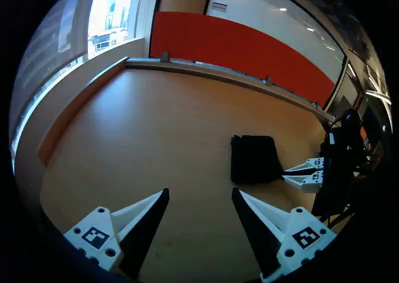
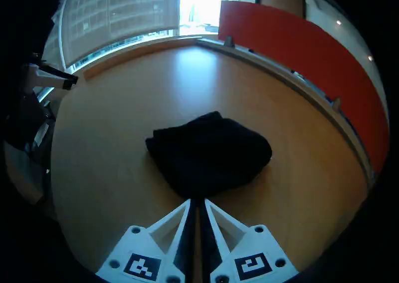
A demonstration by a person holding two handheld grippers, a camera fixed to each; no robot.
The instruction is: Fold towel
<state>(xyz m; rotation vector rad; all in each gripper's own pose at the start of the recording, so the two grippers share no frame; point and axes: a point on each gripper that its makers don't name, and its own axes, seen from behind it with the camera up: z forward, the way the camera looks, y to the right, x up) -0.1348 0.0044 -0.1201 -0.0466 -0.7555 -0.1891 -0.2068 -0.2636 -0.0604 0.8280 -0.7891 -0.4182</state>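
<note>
Towel [image 2: 209, 153]: black, bunched into a thick folded bundle, lying flat on the counter [image 2: 109, 148]. In the left gripper view it reads as a compact dark rectangle, right of centre.
Towel position: mid-counter, well apart from the back rail and the window side.
Right claw [image 2: 197, 201]: fingers drawn together with only a thin slit between them. The tips are right at the towel's near edge, touching it. Cannot tell if any cloth is pinched between them.
Right claw from the left gripper view: comes in from the right, low and level, with both white fingers side by side and tips meeting the towel's right edge.
Left claw [image 1: 200, 190]: fingers spread wide with nothing between them, above bare wood. It sits well apart from the towel, which lies ahead and to its right.
Counter: light brown wood with a raised rim along the far and window sides.
Red panel [image 1: 239, 48]: upright behind the far rim.
Window [image 1: 112, 18]: bright, with buildings outside.
Person: dark shape behind the right claw at the right edge of the left gripper view, detail unclear.
</note>
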